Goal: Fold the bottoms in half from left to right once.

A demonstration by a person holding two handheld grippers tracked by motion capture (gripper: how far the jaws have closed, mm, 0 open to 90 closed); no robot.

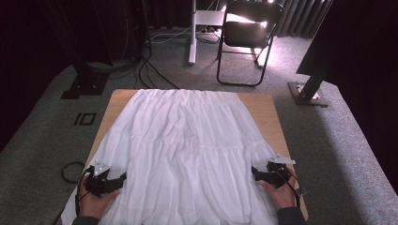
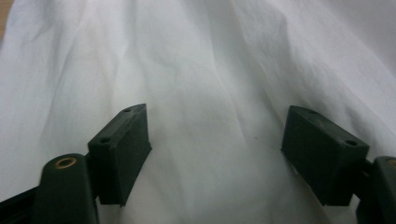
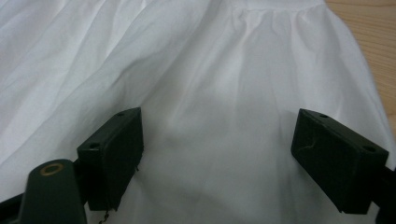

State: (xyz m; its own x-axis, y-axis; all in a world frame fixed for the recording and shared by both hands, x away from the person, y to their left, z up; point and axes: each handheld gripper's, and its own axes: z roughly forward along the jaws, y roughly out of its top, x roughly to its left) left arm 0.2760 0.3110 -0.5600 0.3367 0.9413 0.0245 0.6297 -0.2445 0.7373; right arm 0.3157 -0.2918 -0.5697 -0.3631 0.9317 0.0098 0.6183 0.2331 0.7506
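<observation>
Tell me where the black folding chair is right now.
In the high view, the black folding chair stands on the grey carpet beyond the table's far edge, right of a white post.

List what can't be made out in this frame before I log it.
- White skirt: its near hem, cut off by the high view's bottom edge.
- Table: most of its top, covered by the skirt.
- Left claw and right claw: open, but contact with the cloth is unclear.

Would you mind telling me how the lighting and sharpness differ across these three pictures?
High view: dim room, bright glare on the chair, the white skirt evenly lit. Left gripper view: soft focus, a grey shadow on the cloth between the open tongs. Right gripper view: brighter, with the open tongs slightly blurred.
</observation>
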